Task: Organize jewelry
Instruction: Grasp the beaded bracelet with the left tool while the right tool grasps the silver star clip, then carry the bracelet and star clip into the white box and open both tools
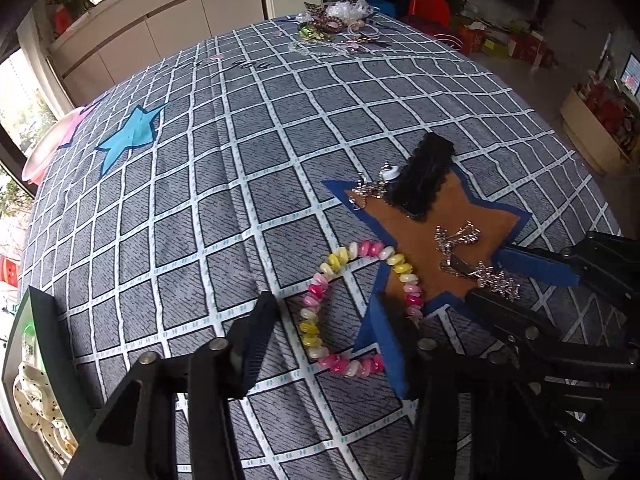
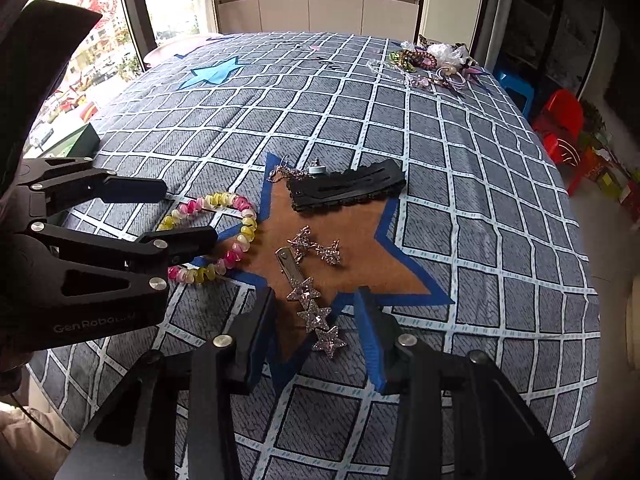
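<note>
Two tongs, one bracelet

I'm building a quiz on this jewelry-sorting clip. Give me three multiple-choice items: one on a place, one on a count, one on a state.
1. Where does the black hair clip lie?
A. On the brown star patch
B. In the green box
C. On the light blue star

2. How many glitter stars are on the star hair clip?
A. One
B. Three
C. Five

3. How is the beaded bracelet lying?
A. As an open loop on the cloth
B. Piled in a heap
C. Hanging from a finger

Answers: 1 A, it rests across the patch's upper point. 2 B, three in a row. 3 A, the ring lies flat with cloth showing inside.
</note>
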`<state>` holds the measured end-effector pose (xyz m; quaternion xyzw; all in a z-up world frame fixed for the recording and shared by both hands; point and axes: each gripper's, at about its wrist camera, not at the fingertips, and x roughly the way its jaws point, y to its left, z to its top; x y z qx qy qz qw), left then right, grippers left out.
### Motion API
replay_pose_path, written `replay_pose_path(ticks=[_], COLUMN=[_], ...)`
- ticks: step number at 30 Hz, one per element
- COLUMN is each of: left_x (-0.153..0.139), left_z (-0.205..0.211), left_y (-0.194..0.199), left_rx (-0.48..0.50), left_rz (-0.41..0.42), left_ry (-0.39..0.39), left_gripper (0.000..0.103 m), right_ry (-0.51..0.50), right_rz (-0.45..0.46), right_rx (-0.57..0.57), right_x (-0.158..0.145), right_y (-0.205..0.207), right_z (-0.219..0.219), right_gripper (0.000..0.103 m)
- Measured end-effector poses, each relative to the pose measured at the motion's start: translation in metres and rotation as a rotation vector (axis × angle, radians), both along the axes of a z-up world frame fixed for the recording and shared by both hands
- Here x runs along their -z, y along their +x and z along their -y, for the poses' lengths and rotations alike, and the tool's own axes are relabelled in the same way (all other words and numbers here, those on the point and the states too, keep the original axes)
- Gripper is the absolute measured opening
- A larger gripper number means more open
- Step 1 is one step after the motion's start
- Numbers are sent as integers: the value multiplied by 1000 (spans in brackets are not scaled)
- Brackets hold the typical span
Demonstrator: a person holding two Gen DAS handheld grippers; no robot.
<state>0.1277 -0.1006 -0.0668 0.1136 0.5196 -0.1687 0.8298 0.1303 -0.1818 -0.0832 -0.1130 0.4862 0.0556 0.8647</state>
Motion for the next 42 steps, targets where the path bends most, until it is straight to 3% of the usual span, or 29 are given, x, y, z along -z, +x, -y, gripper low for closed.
replay_pose_path(ticks=[1,2,3,4,10,24,42], left_x=[-1,-1,0,0,-9,-57,-62], left_z=[3,6,9,11,5,-37,-92], left_y=[-2,-4,-5,-7,-17,-59,-92], left_rx=[14,27,37,40,28,-38,-133], left_rz=[3,7,10,15,34,107,140], left_ry=[1,10,19,32,34,-80,-122], left_gripper=[33,29,18,16,16,16,16], right_ry=[2,2,-2,-5,70,192,231], right_rz=[-3,-5,-5,-3,5,41,31], right_rx=[-2,-4,-3,1,50,123,166], right_x=[0,0,0,0,-7,-31,-32], right_y=[0,-1,-2,-2,-12,-44,-63], right_z=[-1,-2,-3,-3,6,19,2], right_gripper=[28,24,23,23,23,23,23])
